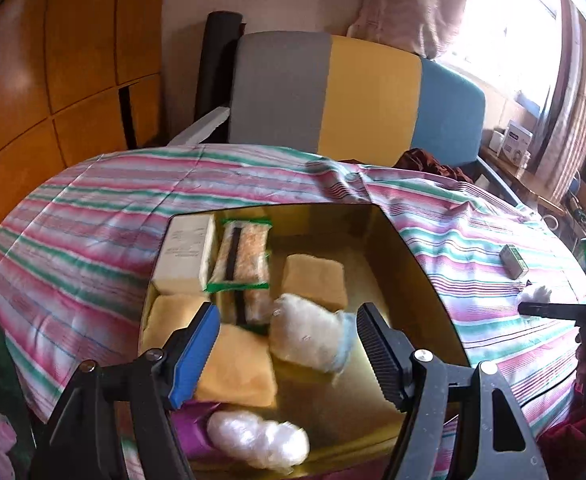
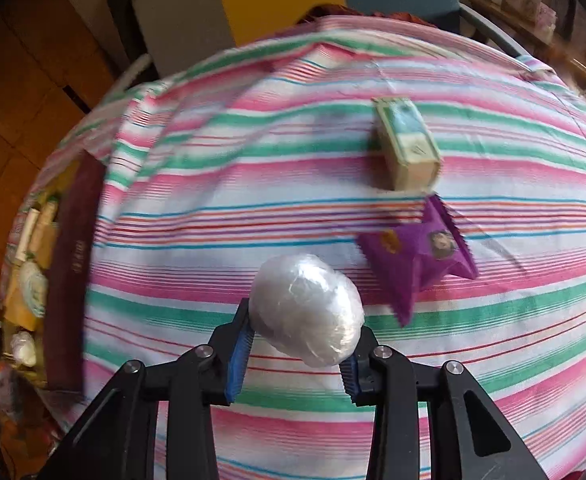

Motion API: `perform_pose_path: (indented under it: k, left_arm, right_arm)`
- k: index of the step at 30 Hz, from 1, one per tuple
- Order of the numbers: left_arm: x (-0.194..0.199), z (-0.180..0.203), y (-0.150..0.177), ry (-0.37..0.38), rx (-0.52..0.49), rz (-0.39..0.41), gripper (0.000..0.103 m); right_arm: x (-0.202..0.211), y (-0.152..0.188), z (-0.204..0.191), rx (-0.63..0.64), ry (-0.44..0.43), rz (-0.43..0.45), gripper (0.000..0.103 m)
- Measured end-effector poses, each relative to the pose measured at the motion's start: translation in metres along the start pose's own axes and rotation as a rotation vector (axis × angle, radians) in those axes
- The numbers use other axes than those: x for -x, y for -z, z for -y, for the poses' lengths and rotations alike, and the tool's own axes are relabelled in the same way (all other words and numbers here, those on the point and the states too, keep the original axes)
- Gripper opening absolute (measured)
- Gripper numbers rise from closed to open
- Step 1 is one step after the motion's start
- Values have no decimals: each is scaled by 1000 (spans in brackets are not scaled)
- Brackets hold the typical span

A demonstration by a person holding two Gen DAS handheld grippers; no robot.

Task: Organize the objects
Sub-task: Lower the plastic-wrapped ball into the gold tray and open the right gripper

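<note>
Right gripper [image 2: 293, 354] clamped on wrapped white ball [image 2: 307, 312], off the bed [image 2: 213, 184]; purple packet [image 2: 417, 256] at 2 o'clock. Slick wrap, may slip en route to gold box [image 1: 421, 280]. Left gripper [image 1: 289, 344] wide, empty over box

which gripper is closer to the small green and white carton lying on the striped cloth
Right. The right gripper, shut on a white plastic-wrapped ball, is near the carton; the open left gripper hangs over the gold box.

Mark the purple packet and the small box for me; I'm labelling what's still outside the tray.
purple packet [image 2: 417, 258], right wrist view, middle of wrapper.
small box [image 2: 409, 150], right wrist view, top face.
</note>
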State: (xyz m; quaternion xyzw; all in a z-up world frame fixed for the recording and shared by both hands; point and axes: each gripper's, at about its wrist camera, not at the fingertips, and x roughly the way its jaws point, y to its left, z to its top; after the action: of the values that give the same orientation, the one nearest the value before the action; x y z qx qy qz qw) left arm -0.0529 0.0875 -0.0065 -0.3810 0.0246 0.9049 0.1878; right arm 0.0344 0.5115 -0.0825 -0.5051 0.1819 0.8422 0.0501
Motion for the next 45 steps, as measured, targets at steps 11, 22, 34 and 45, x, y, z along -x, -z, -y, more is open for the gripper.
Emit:
perform_pose_path:
  k: [11,22,34,45]
  left_arm:
    - [17,-67,13,-61,156,1,72]
    - [18,-85,26,-41,199,-14,72]
    - [13,-86,39,-44,176,-30,72]
    - [18,-81,37,-50,165,-14,72]
  right_arm:
    - [25,12,-150,214,-238,83,39]
    - [-18,47,-269,395,-339,-21,39]
    - [-73,67,-310,409,-341,-133,49]
    - [-56,67,-303,394,-320,-86,83]
